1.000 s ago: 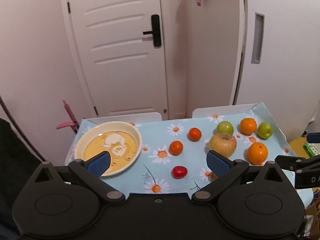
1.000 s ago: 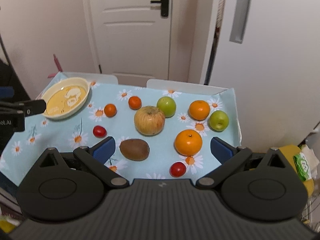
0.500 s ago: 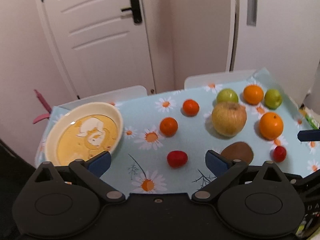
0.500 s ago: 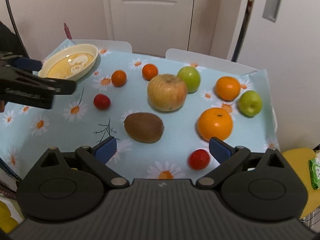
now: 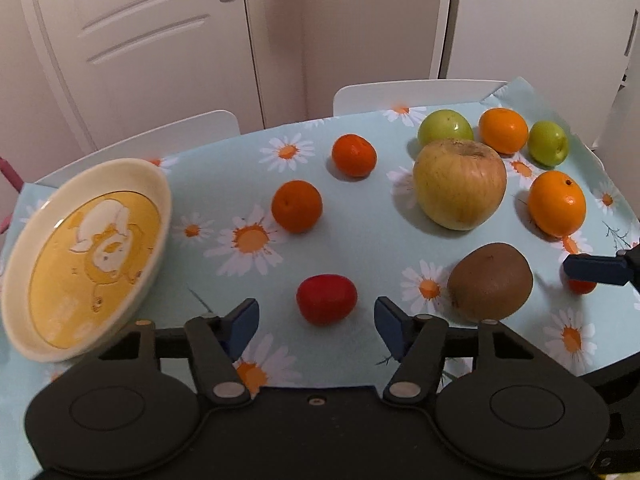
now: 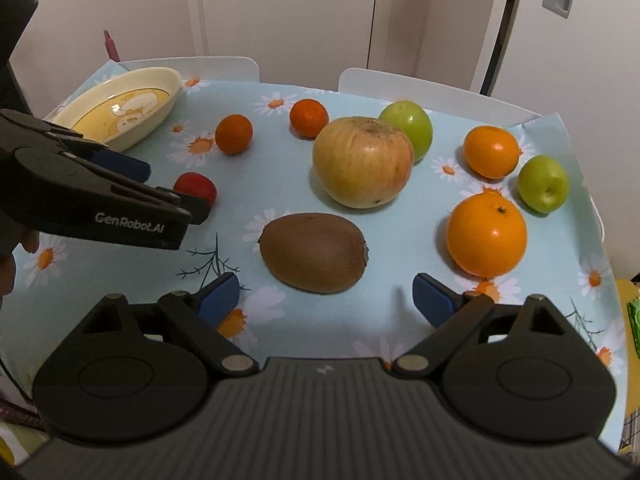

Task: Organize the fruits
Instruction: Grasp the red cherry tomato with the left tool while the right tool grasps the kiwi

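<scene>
Left wrist view: left gripper (image 5: 316,316), jaws closing but still clear of the red fruit (image 5: 326,299) at lower centre. Right gripper (image 6: 326,294) jaws spread wide, empty, below the kiwi (image 6: 313,252).

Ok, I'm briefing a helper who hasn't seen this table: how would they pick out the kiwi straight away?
Start at the flowered tablecloth and find the big yellowish apple near its middle. The kiwi lies just in front of it, on the near side. It is the only brown, fuzzy, egg-shaped fruit; its neighbours are smooth and orange, green or red.
</scene>
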The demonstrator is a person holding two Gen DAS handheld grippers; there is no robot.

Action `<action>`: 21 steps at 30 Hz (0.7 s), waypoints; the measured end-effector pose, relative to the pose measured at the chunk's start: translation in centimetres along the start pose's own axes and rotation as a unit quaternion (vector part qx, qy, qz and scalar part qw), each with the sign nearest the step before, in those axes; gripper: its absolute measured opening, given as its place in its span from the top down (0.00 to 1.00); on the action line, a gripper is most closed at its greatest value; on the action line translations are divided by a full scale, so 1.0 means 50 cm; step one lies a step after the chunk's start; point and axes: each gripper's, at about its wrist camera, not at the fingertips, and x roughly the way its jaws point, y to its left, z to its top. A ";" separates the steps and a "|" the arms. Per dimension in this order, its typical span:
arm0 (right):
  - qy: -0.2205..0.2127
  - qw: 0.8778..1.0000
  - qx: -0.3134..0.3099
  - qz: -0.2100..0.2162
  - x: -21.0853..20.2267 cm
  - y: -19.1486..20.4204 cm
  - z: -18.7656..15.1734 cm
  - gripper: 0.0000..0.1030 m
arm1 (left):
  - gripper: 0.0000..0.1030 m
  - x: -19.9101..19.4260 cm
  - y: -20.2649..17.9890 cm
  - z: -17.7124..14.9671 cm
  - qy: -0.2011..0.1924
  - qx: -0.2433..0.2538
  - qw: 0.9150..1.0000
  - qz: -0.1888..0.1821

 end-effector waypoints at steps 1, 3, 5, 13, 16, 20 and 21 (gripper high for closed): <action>0.000 1.000 0.001 -0.001 0.004 0.001 0.000 0.00 | 0.39 0.007 -0.001 0.001 0.001 0.001 1.000 -0.001; 0.001 1.000 0.003 -0.003 0.008 0.004 0.001 0.00 | 0.43 0.015 -0.001 0.005 0.003 0.002 1.000 -0.005; 0.001 1.000 0.003 -0.005 0.012 0.005 0.001 0.00 | 0.46 0.021 0.000 0.007 0.003 0.002 1.000 -0.008; -0.003 1.000 0.001 -0.005 0.025 0.010 0.009 0.00 | 0.61 0.026 0.002 0.007 0.003 0.004 1.000 -0.011; -0.003 1.000 0.000 -0.002 0.031 0.011 0.013 0.04 | 0.61 0.026 0.003 0.005 0.003 0.007 1.000 -0.003; 0.002 1.000 0.001 0.003 0.042 0.009 0.019 0.09 | 0.61 0.022 0.007 0.001 0.003 0.006 1.000 0.001; 0.002 1.000 0.002 0.005 0.044 0.008 0.020 0.09 | 0.61 0.021 0.008 0.000 0.003 0.005 1.000 0.002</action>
